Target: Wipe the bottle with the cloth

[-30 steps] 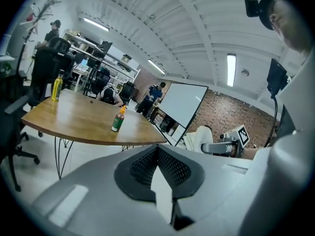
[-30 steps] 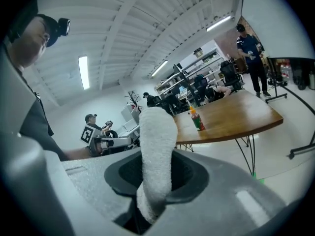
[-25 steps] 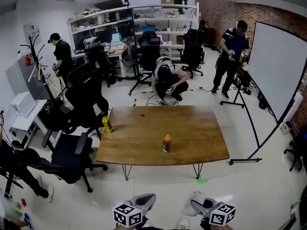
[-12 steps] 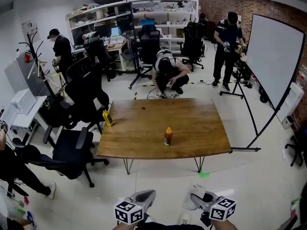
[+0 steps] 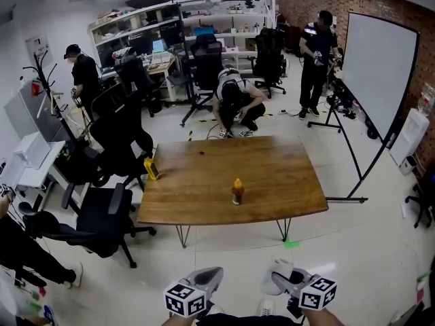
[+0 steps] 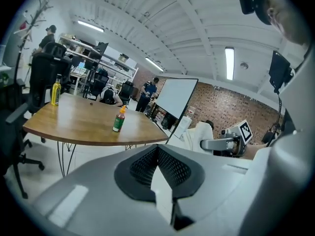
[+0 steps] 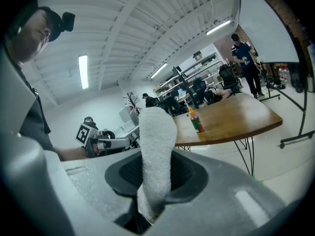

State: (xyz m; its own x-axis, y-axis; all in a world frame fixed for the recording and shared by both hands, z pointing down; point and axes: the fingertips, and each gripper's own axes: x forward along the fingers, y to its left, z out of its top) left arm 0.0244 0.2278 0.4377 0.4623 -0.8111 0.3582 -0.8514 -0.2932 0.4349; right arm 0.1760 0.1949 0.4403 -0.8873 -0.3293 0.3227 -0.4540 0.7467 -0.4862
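Note:
A small green sauce bottle (image 5: 236,191) with a red-orange cap stands upright near the front edge of the wooden table (image 5: 272,182), far ahead of both grippers. The bottle (image 6: 118,120) also shows in the left gripper view, and the bottle (image 7: 196,122) in the right gripper view. My left gripper (image 5: 206,279) is low at the bottom of the head view, shut with nothing in it. My right gripper (image 5: 280,282) beside it is shut on a white cloth (image 7: 157,141), which sticks up out of its jaws. Neither gripper is near the bottle.
A yellow bottle (image 5: 151,169) stands at the table's left corner. Black office chairs (image 5: 102,216) crowd the left side. A whiteboard on a stand (image 5: 377,80) is at the right. Several people (image 5: 234,104) are beyond the table, one crouching on the floor.
The head view has drifted a little, so the table sits slightly higher and nearer. Both grippers stay low at the bottom edge. The bottle has not moved.

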